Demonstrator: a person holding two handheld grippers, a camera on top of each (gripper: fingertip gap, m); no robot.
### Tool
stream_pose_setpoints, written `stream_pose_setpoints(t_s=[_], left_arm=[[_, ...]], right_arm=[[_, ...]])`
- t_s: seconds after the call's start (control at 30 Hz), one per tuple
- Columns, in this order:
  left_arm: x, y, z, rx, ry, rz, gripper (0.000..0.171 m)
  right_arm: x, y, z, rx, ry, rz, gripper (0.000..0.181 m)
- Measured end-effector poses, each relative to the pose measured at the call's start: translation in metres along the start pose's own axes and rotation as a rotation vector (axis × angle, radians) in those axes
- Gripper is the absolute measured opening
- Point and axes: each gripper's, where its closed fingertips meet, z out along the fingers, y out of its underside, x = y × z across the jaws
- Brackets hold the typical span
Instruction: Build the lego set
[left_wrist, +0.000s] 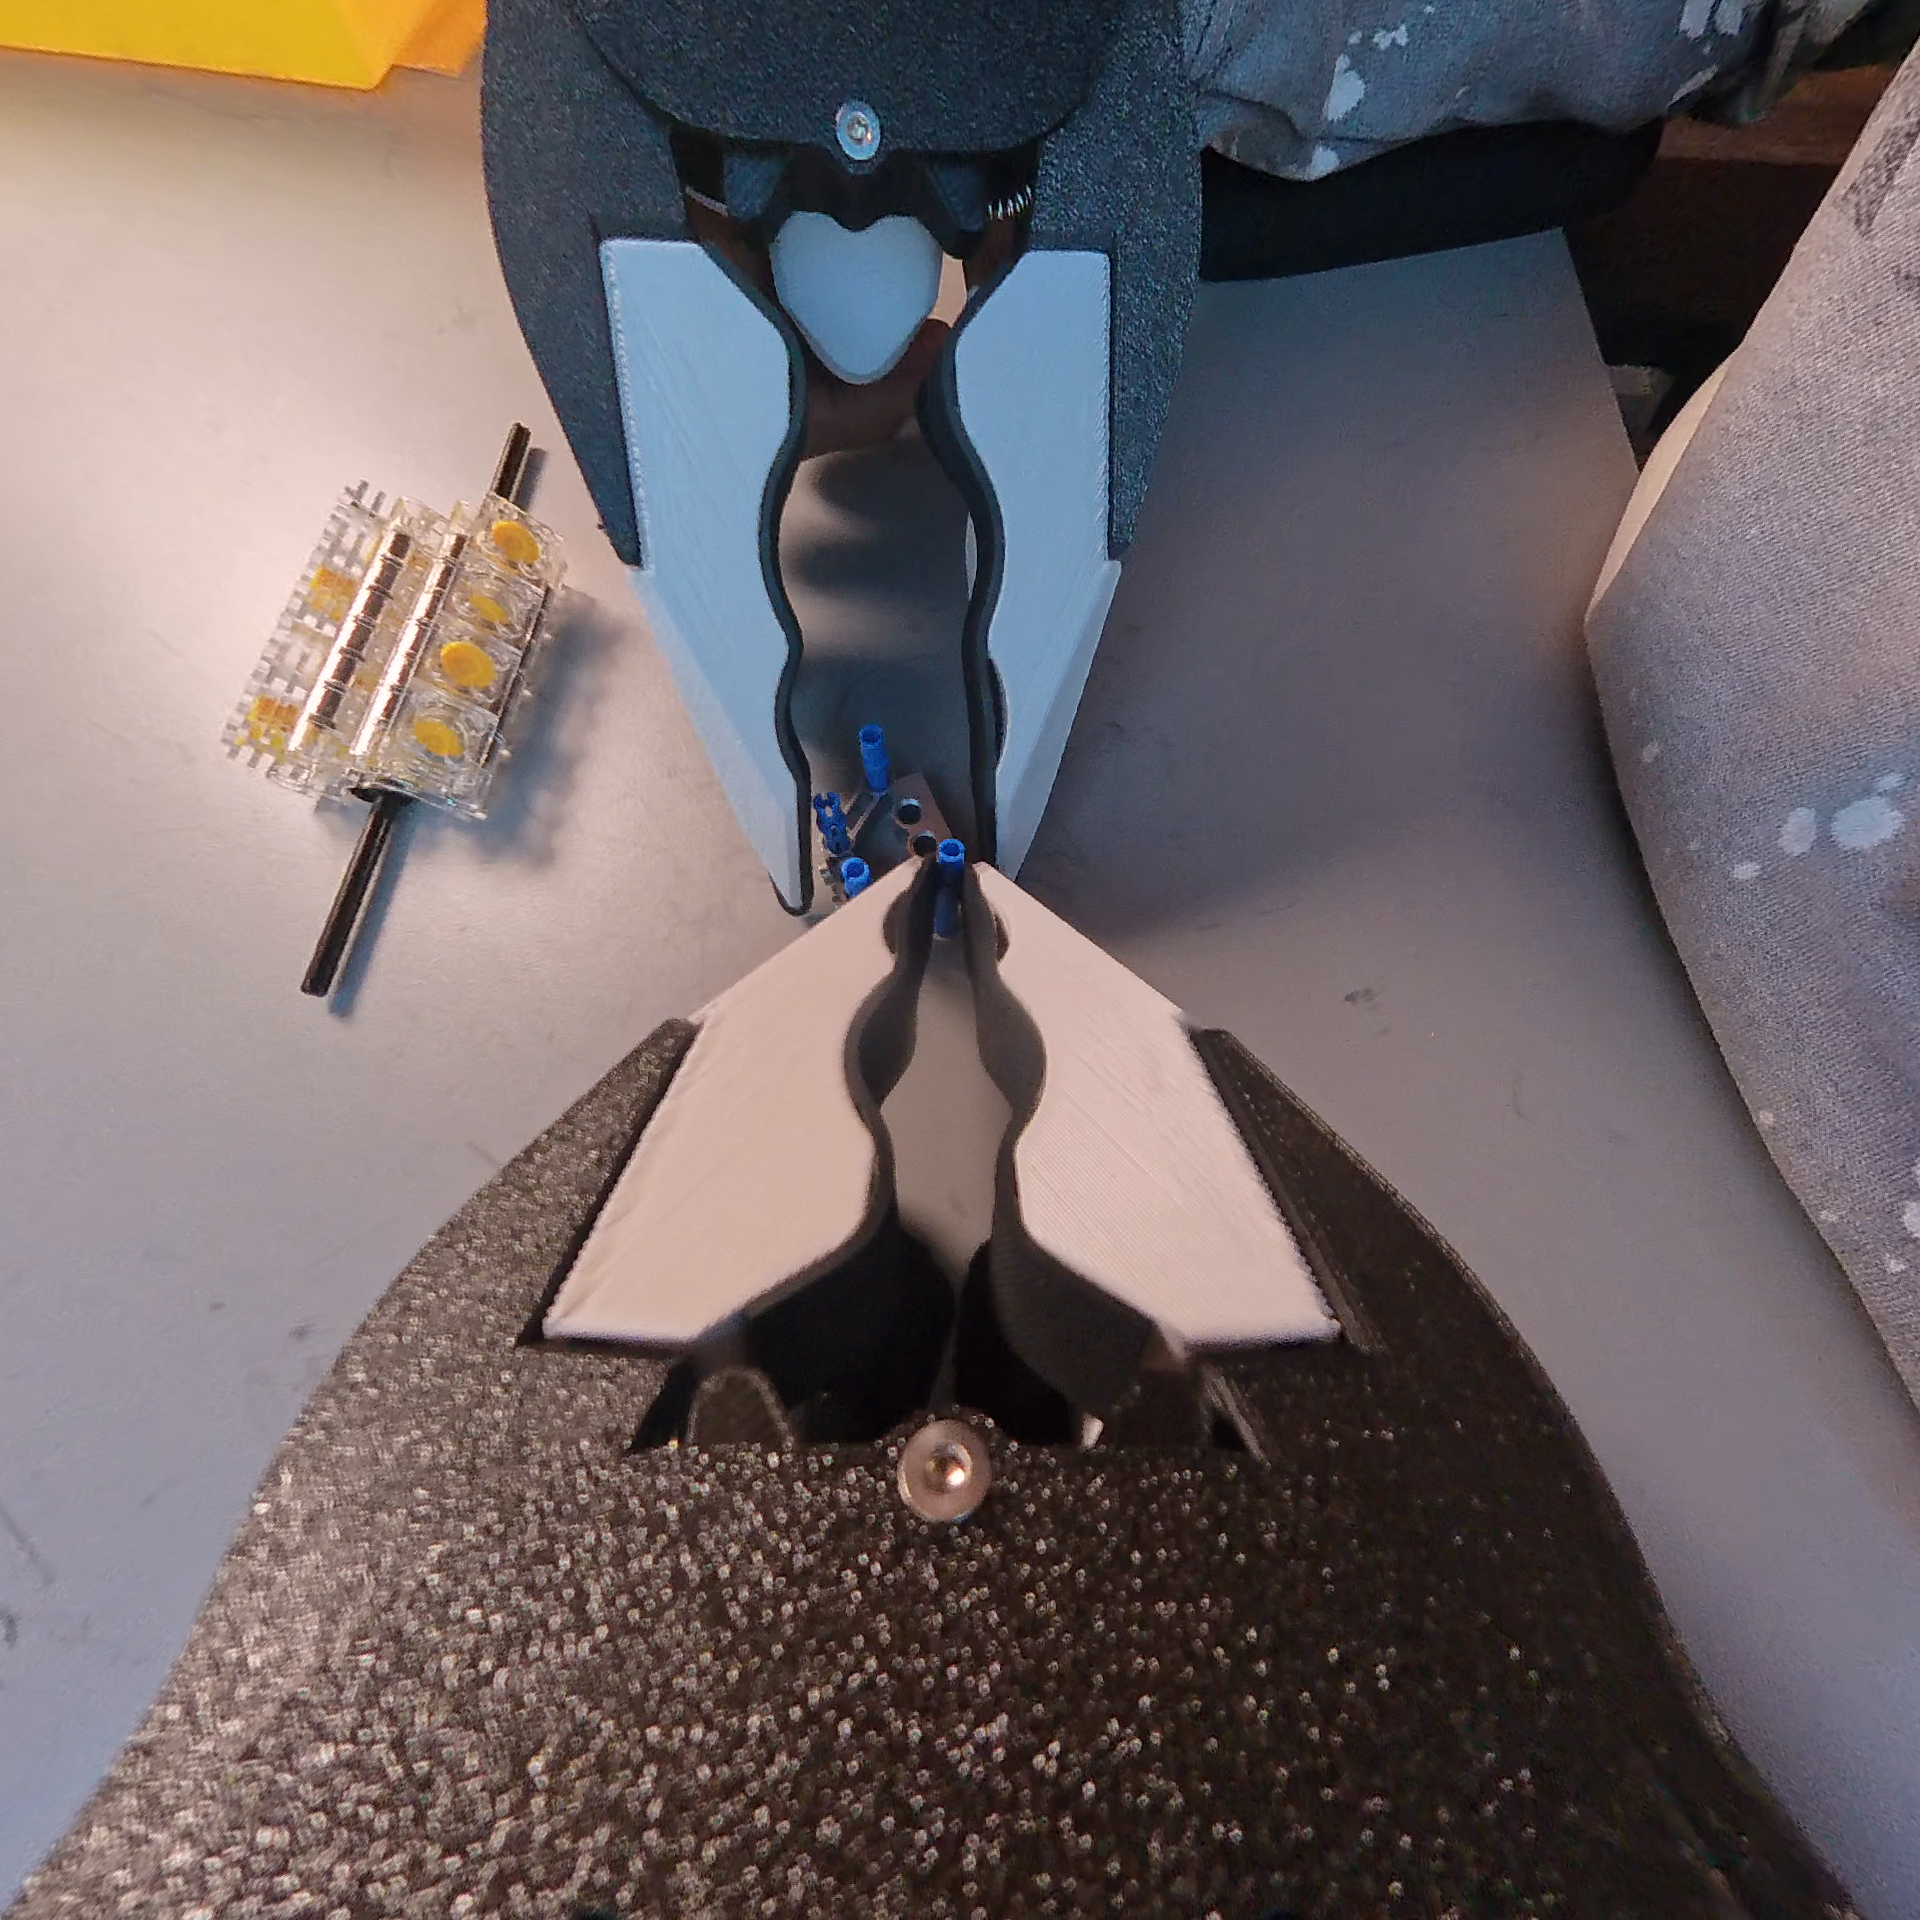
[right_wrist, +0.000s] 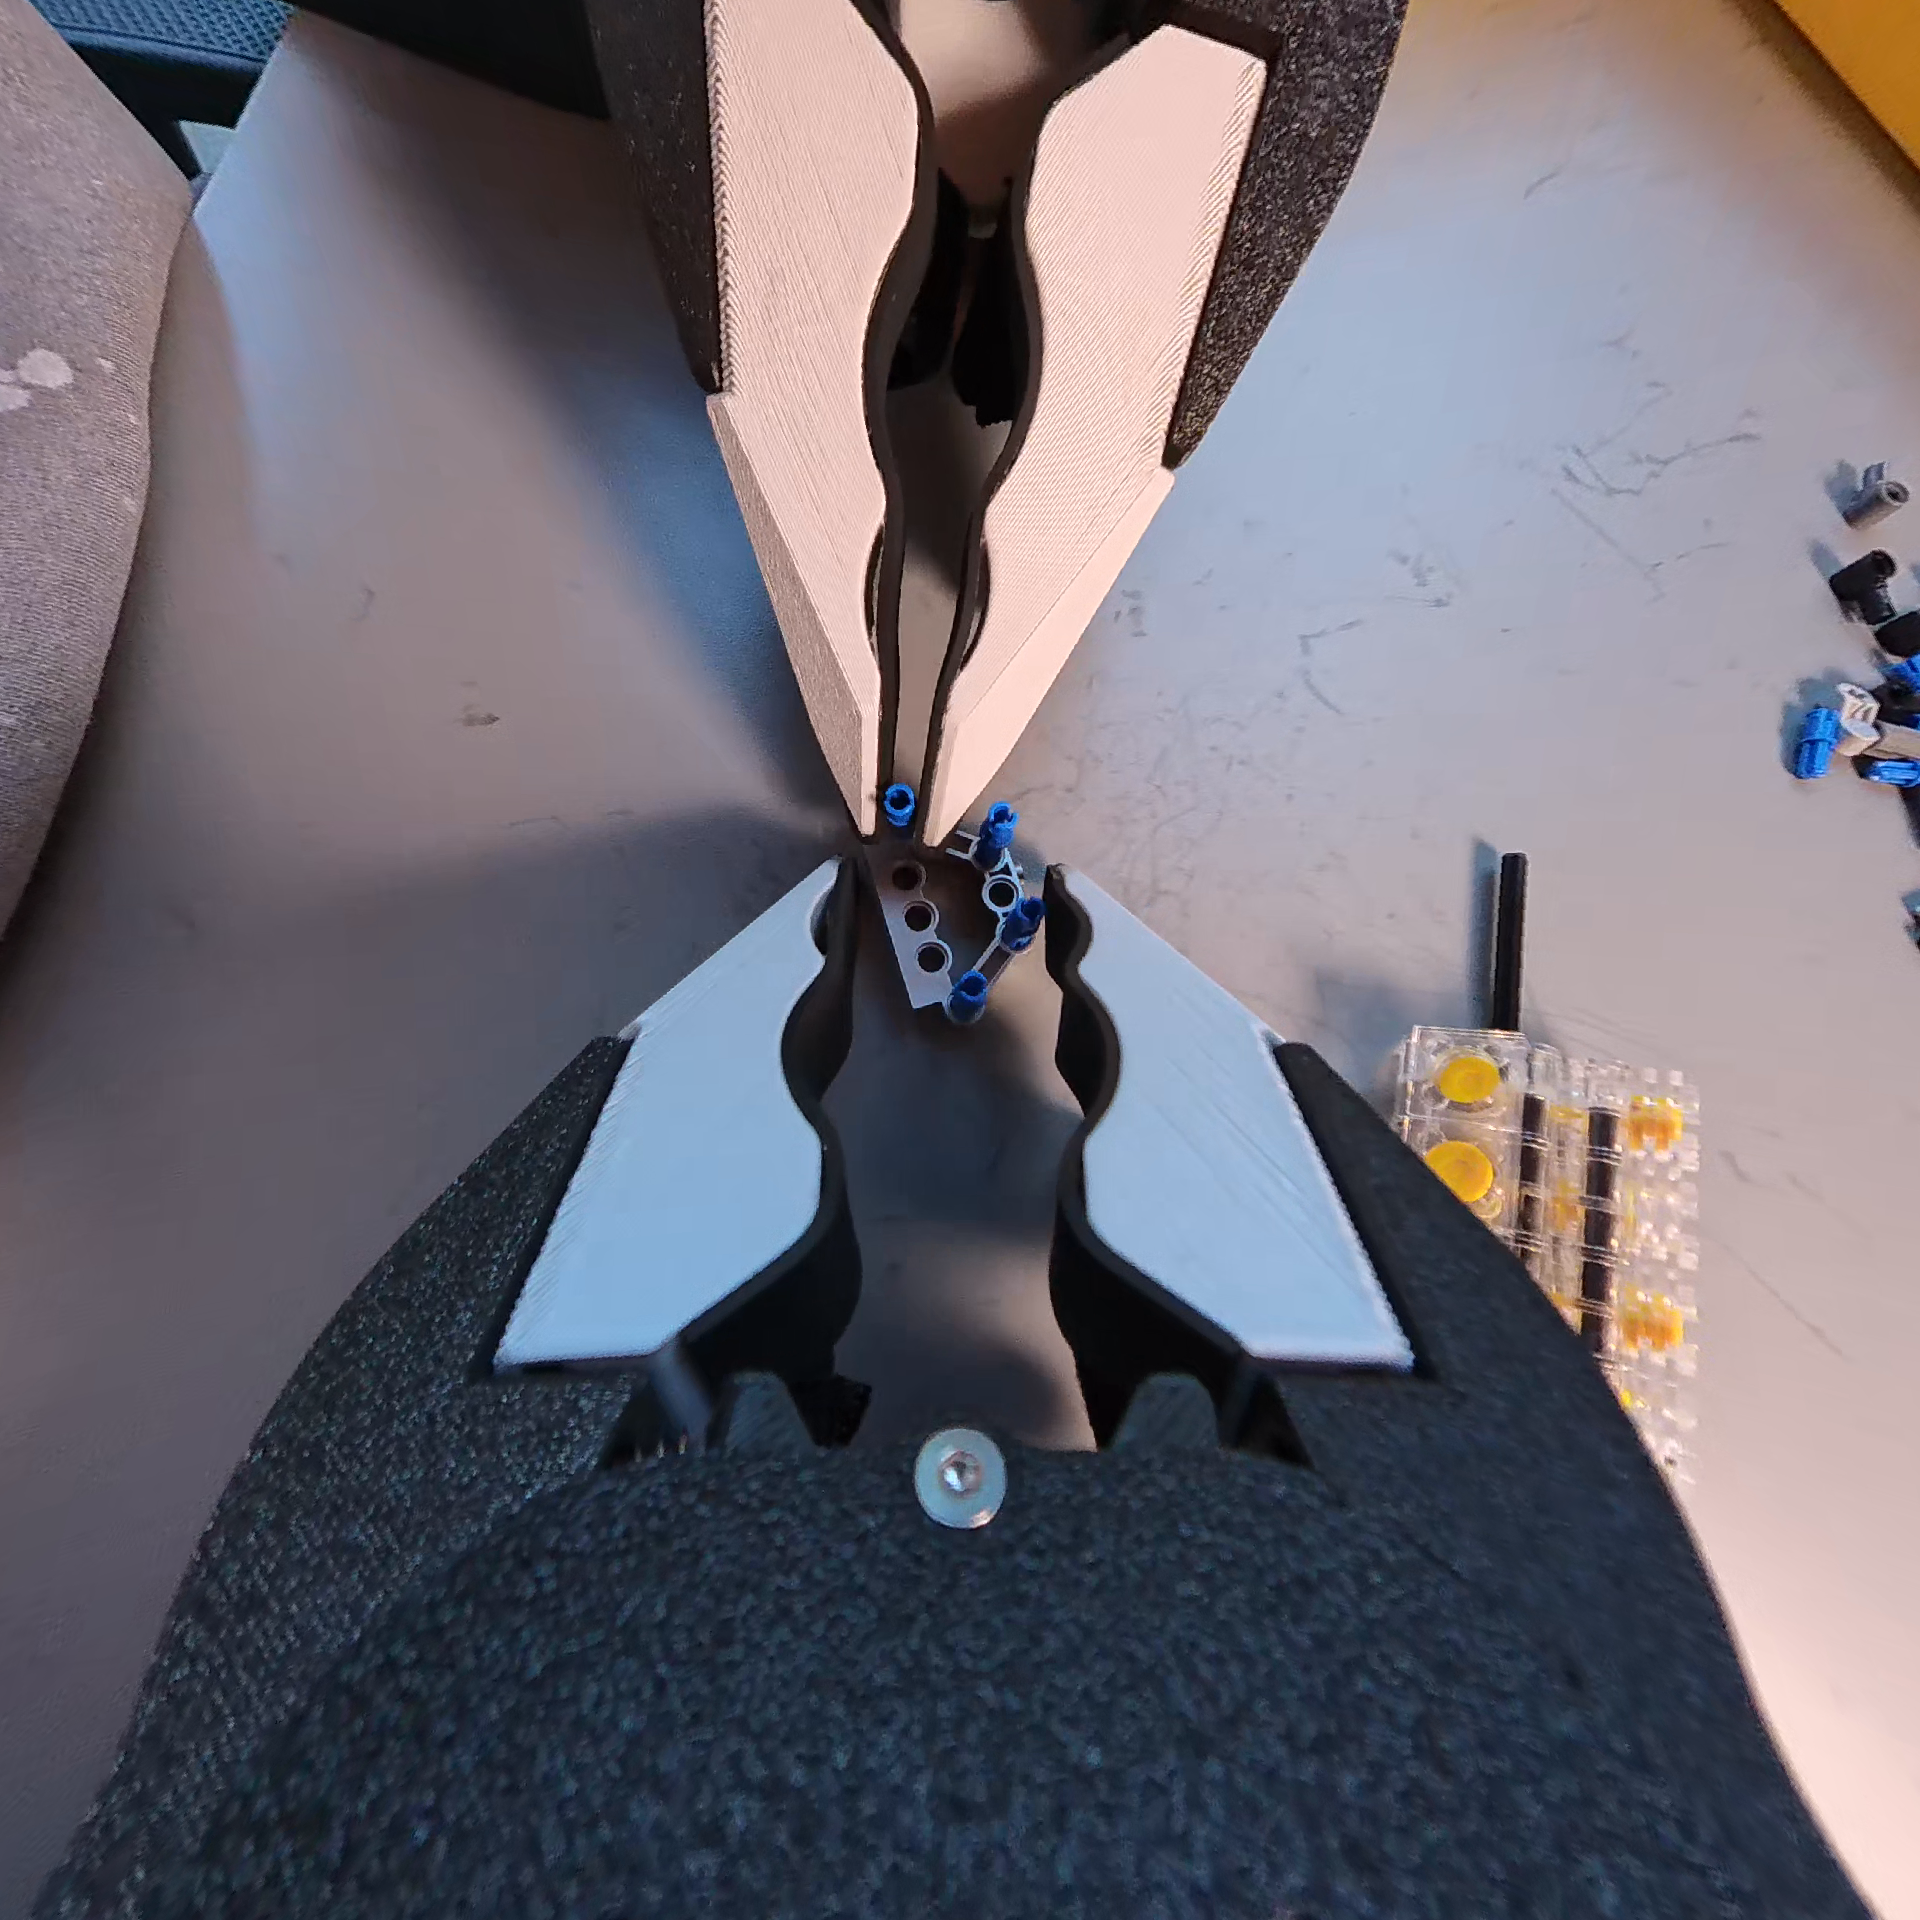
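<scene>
Left gripper (left_wrist: 943, 883): my fingers are pinched narrow on a blue pin (left_wrist: 948, 888), held upright at the tips.
Right gripper (right_wrist: 951, 883): my fingers stand wide – a grey holed beam assembly (right_wrist: 925, 940) sits between them, touching the left fingertip.
Beam assembly: carries further blue pins; it lies on the grey table (right_wrist: 416, 675).
Clear block (left_wrist: 400, 665): transparent with yellow discs, on a black axle (left_wrist: 348, 920) – left in the left wrist view, well apart.
Loose parts (right_wrist: 1870, 675): far right.
</scene>
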Motion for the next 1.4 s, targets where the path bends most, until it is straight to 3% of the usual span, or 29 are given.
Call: stream_pose_setpoints(t_s=[0.4,0.53,0.6,0.73,0.87,1.1,1.2,1.4], left_arm=[[0.003,0.011,-0.006,-0.017,0.024,0.048,0.003],[0.001,0.009,-0.004,-0.01,0.017,0.049,0.003],[0.001,0.002,-0.004,0.018,0.018,0.042,0.003],[0.0,-0.016,-0.007,0.104,0.036,-0.012,0.003],[-0.009,-0.038,-0.014,0.222,0.011,-0.063,0.004],[-0.04,-0.075,-0.011,0.397,-0.111,-0.07,0.004],[-0.053,-0.081,-0.013,0.414,-0.165,-0.055,0.004],[-0.085,-0.062,-0.034,0.348,-0.49,0.012,0.004]], right_arm=[[-0.002,0.0,0.0,0.001,-0.004,-0.01,0.027],[0.0,-0.001,0.0,0.004,0.01,-0.007,0.035],[0.001,-0.004,0.003,0.006,0.017,-0.013,0.04],[-0.002,-0.006,0.005,0.004,0.01,-0.026,0.025],[0.001,0.006,-0.007,-0.02,0.022,-0.009,0.025],[0.009,0.025,-0.025,-0.039,0.055,0.03,0.026],[0.011,0.028,-0.033,-0.033,0.07,0.04,0.04],[0.037,-0.007,-0.076,0.24,0.166,0.158,0.04]])
